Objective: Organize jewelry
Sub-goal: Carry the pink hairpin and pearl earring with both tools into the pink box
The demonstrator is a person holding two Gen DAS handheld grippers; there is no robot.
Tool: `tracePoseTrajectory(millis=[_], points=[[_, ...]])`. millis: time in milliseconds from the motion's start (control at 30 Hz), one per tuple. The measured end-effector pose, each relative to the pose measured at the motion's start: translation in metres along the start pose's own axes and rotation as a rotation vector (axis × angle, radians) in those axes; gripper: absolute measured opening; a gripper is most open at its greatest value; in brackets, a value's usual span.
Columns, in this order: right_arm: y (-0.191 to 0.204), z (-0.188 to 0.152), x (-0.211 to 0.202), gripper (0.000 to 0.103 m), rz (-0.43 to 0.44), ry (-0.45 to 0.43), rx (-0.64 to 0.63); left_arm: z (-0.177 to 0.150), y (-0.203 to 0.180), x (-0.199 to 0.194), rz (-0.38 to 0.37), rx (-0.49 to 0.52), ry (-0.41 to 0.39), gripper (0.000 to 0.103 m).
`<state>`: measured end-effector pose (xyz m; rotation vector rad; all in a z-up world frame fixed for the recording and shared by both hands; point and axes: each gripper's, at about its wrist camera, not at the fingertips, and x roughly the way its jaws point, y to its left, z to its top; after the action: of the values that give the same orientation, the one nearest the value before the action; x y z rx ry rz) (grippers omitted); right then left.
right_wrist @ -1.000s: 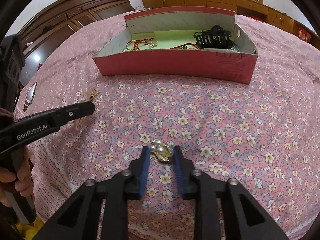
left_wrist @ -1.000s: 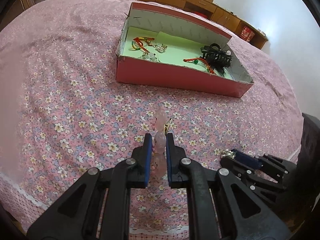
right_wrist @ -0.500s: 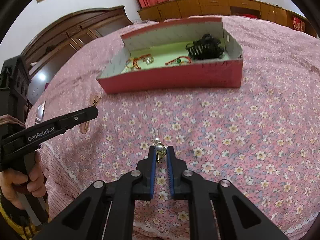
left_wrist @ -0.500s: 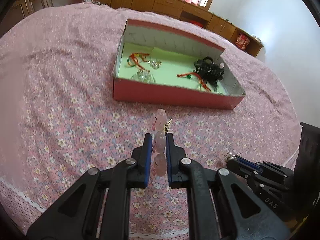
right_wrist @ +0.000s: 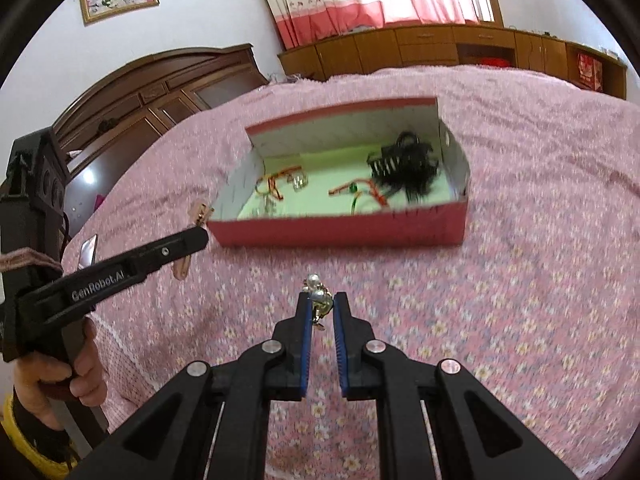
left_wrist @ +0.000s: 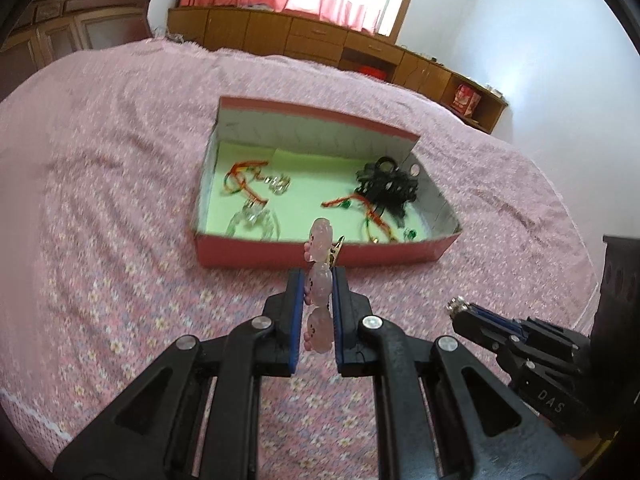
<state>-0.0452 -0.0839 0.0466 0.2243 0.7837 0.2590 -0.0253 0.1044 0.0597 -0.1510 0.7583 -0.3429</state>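
Note:
My left gripper (left_wrist: 315,280) is shut on a pink hair clip (left_wrist: 319,240) with small pink figures, held above the bedspread just short of the box. My right gripper (right_wrist: 322,300) is shut on a small pearl and gold piece (right_wrist: 318,290), also lifted off the cover. The pink box (left_wrist: 256,254) with a green floor stands ahead of both. It holds red cord bracelets (left_wrist: 244,178), clear crystal pieces (left_wrist: 252,220) and a black claw clip (left_wrist: 386,184). In the right wrist view the left gripper (right_wrist: 200,236) reaches in from the left, a hand (right_wrist: 60,380) on its grip.
The pink floral bedspread (left_wrist: 120,240) covers the whole bed; its near edge runs just below the grippers. Wooden cabinets (left_wrist: 320,40) line the far wall under a curtained window, and a dark wardrobe (right_wrist: 140,92) stands to the left.
The right jaws have shut on the pearl piece. Both grippers have lifted off the bedspread with their pieces and tipped up, so the box and the room's far wall show more.

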Motion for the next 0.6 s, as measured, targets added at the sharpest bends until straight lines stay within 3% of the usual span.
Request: tracePoseTrajectory(millis=[267, 600], points=[[-0.002, 0.030, -0.001, 0.012, -0.018, -0.083, -0.001, 0.025, -0.016, 0.004, -0.011, 0.024, -0.062, 0.005], [-0.020, 0.061, 0.010, 0.012, -0.049, -0.133, 0.039, 0.043, -0.018, 0.019, 0.054, 0.058, -0.140, 0.005]])
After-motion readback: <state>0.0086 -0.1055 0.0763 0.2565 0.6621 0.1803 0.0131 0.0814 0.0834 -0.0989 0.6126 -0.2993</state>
